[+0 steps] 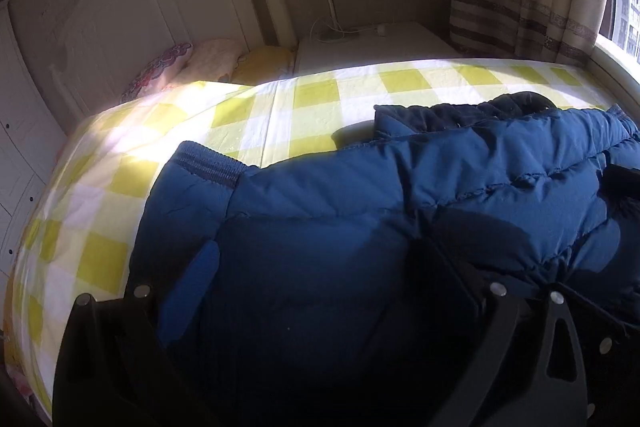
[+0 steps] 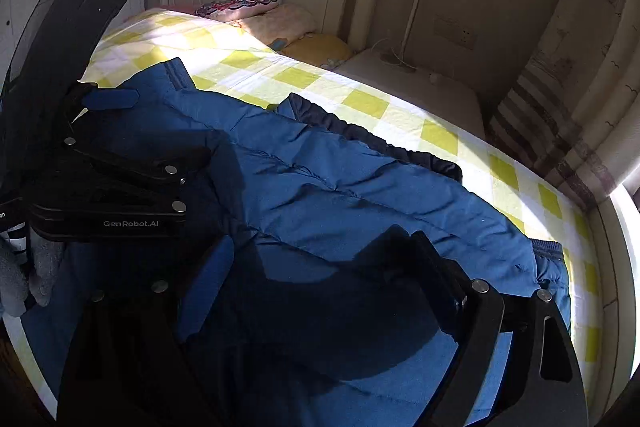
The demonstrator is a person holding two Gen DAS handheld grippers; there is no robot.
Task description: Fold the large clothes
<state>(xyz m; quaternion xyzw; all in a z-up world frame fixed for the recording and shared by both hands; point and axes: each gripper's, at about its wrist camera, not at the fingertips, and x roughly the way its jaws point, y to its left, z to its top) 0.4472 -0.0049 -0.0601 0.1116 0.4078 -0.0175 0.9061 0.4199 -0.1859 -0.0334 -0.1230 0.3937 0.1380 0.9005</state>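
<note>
Folding the puffy blue quilted jacket on the yellow-checked bedsheet goes best gripping seams evenly; left gripper and right gripper both spread apart, empty.

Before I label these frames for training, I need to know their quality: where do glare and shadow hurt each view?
Left wrist view: sunlight washes out the checked sheet near the pillows; the near half of the blue jacket sits in deep shadow, hiding the left hand-held gripper detail. Right wrist view: the window edge blows out; gripper shadows darken the jacket. Both bend at the edges.
</note>
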